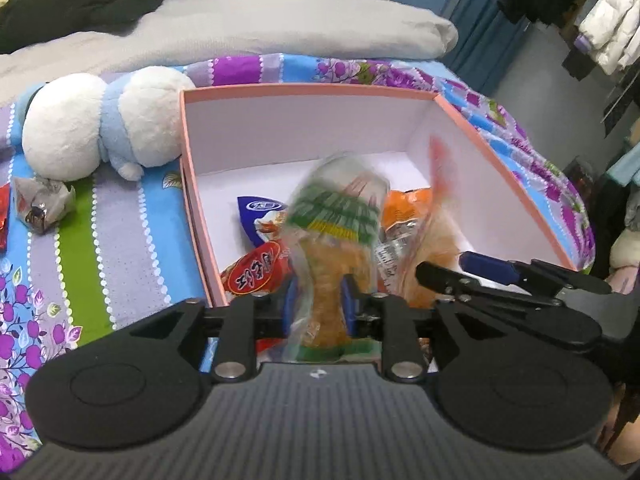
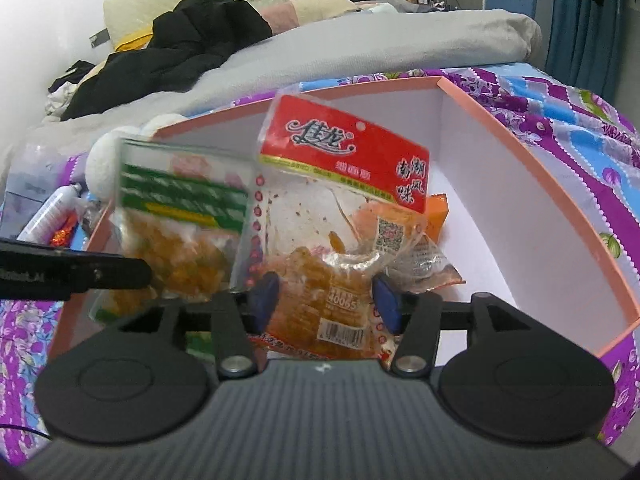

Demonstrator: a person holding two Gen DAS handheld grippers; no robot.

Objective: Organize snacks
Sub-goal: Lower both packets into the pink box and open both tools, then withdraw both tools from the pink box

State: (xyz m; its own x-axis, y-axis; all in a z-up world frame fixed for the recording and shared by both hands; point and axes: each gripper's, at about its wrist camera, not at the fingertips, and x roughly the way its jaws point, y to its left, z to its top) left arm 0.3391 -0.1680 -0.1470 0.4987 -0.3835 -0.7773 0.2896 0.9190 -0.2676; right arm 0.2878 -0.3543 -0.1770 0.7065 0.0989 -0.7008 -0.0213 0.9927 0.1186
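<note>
A pink box [image 1: 308, 90] with white inner walls stands on the bed. My left gripper [image 1: 318, 308] is shut on a clear green-topped snack bag [image 1: 336, 216] and holds it above the box's near end. My right gripper [image 2: 326, 298] is shut on a clear red-topped snack bag [image 2: 344, 152], also above the box [image 2: 520, 152]. The green-topped bag [image 2: 180, 216] and the left gripper's finger [image 2: 80, 272] show at the left in the right wrist view. The right gripper's fingers [image 1: 488, 268] show at the right in the left wrist view. A blue packet [image 1: 260, 216], a red packet [image 1: 256, 268] and an orange packet [image 1: 408, 208] lie in the box.
A white and blue plush toy [image 1: 100, 124] lies left of the box on the striped floral sheet [image 1: 120, 240]. A silver wrapped snack [image 1: 40, 204] and a red packet's edge [image 1: 3, 216] lie further left. A grey duvet [image 1: 260, 20] and black clothes [image 2: 180, 44] lie behind. A small white bottle [image 2: 52, 208] lies left.
</note>
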